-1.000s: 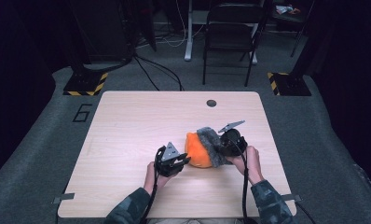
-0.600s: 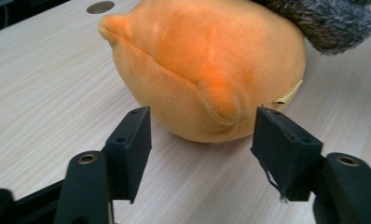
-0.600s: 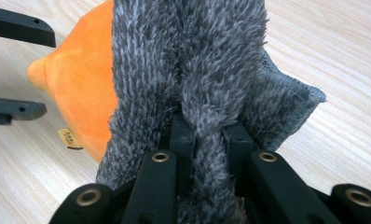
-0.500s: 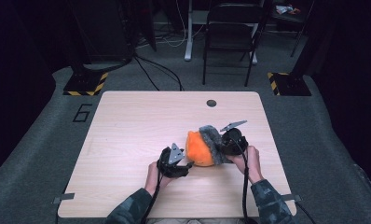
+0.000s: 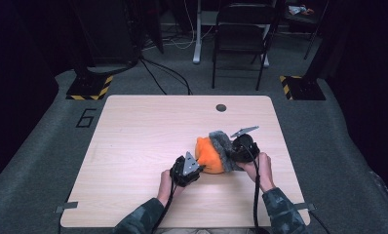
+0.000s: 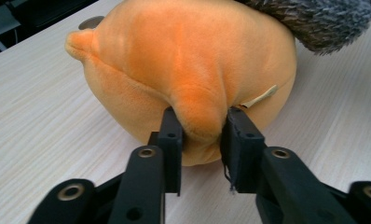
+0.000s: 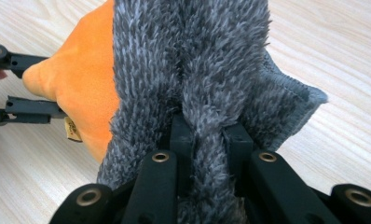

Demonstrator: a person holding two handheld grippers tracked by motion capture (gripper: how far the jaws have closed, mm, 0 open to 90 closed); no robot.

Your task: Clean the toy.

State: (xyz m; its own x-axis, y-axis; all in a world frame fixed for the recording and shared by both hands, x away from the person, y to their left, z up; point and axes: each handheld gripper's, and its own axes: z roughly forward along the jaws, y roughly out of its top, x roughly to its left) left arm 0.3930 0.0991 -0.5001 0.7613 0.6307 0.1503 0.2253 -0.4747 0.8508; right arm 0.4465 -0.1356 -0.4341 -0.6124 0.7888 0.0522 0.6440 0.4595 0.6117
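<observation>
On the table (image 5: 133, 146), left gripper (image 6: 200, 135) is pinching orange plush (image 6: 188, 70), right gripper (image 7: 211, 135) clamping grey cloth (image 7: 193, 60); pull apart gently.

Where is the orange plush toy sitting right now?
In the high view the orange plush toy lies on the table's near right part, between the left hand-held gripper pinching its fabric and the right hand-held gripper clamped on the grey fuzzy cloth over it.

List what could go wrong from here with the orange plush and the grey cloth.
1. The left gripper pinches only a small fold of the orange plush toy; a pull may slip it free.
2. The right gripper clamps a ridge of the grey fuzzy cloth; opposed pulling might strain its stitched edge.
</observation>
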